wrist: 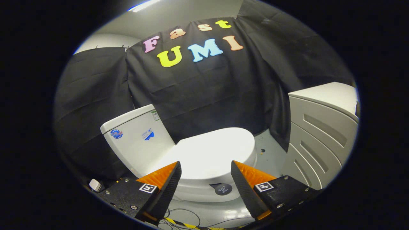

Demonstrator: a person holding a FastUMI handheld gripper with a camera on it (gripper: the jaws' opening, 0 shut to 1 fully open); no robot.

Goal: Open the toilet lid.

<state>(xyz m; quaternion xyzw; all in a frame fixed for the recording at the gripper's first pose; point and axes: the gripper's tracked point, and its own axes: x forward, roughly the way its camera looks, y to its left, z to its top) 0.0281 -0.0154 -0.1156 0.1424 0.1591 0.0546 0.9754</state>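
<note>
A white toilet stands on the grey floor, its lid (211,150) down flat over the bowl and its tank (137,137) to the left, against the black cloth. My gripper (206,167) hangs above the near side of the lid, open, with nothing between its orange-and-black fingers (166,185). The lid's near rim shows in the gap between the fingertips. A round dark label (222,189) sits on the bowl's side below the rim, between the fingers.
A white cabinet with slatted drawer fronts (319,140) stands to the right of the toilet, a narrow strip of grey floor (268,153) between them. Thin cables (182,215) and yellow-black tape lie on the floor beneath the fingers. A small white box (95,185) sits by the tank's base.
</note>
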